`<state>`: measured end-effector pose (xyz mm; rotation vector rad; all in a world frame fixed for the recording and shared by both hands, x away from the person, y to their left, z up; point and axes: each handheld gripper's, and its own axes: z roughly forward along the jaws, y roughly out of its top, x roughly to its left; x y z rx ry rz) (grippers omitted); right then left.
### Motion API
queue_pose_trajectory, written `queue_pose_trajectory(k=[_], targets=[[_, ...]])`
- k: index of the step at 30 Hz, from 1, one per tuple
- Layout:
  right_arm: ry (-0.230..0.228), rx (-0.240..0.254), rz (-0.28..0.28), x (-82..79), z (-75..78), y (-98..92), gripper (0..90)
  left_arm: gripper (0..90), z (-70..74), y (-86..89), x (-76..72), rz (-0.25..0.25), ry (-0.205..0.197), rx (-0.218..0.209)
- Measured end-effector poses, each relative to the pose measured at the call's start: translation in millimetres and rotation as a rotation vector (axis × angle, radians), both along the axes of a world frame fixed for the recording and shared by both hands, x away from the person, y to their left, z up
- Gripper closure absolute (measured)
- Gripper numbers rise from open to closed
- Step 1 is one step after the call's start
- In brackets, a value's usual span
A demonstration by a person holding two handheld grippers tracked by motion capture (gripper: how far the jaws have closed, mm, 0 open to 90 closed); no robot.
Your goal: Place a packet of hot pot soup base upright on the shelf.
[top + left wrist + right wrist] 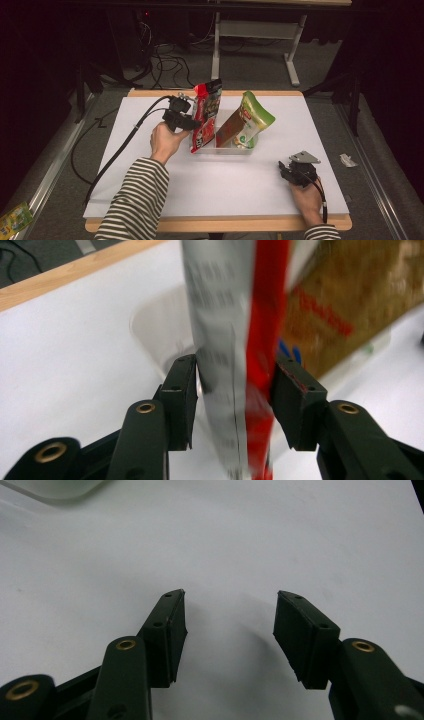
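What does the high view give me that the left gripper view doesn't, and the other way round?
High view: the right gripper resting open on the table, apart from the tub, and the green bag leaning. Left gripper view: the red bag with its silver back, filling the gap between the jaws and touching both pads; whether they press, I cannot tell. Both: the left gripper at the red bag, the green bag beside it, the tub.

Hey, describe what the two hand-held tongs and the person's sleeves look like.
Both tongs are black, with brass-coloured rivets at the joints and flat, ribbed-looking rubber pads. The left tongs trail a long black cable off the table's edge; the right tongs carry a grey three-cornered plate on top and a short black cable. The person's sleeves are black-and-white striped.
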<state>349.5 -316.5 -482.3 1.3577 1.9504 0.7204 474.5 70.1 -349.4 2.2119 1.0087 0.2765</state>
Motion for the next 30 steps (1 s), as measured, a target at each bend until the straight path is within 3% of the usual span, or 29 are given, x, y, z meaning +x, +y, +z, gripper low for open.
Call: queue_pose_trajectory(k=[2, 4, 8, 13, 21, 30], targets=[[-0.001, 0.000, 0.004, 0.3, 0.0, -0.4, 47.1, 59.1, -2.6, 1.7, -8.4, -0.019, -0.010, 0.049], [0.001, -0.001, 0.006, 0.4, 0.1, -0.7, 47.1, 68.9, -5.9, 2.6, -14.5, -0.044, -0.009, 0.089], [0.001, -0.005, 0.003, -0.2, 0.1, 0.3, 47.2, 75.5, -16.9, 0.1, -18.8, -0.083, 0.014, 0.139], [-0.001, -0.006, 0.004, -0.1, 0.1, 0.3, 47.2, 83.6, -26.4, -0.8, -18.8, -0.095, 0.021, 0.170], [0.002, -0.003, 0.008, 0.1, 0.1, 0.3, 48.5, 89.5, -38.8, -8.4, -17.7, -0.103, 0.023, 0.207], [0.003, -0.003, 0.009, 0.0, 0.1, 0.5, 48.8, 90.0, -47.2, -10.5, -15.3, -0.089, 0.051, 0.208]])
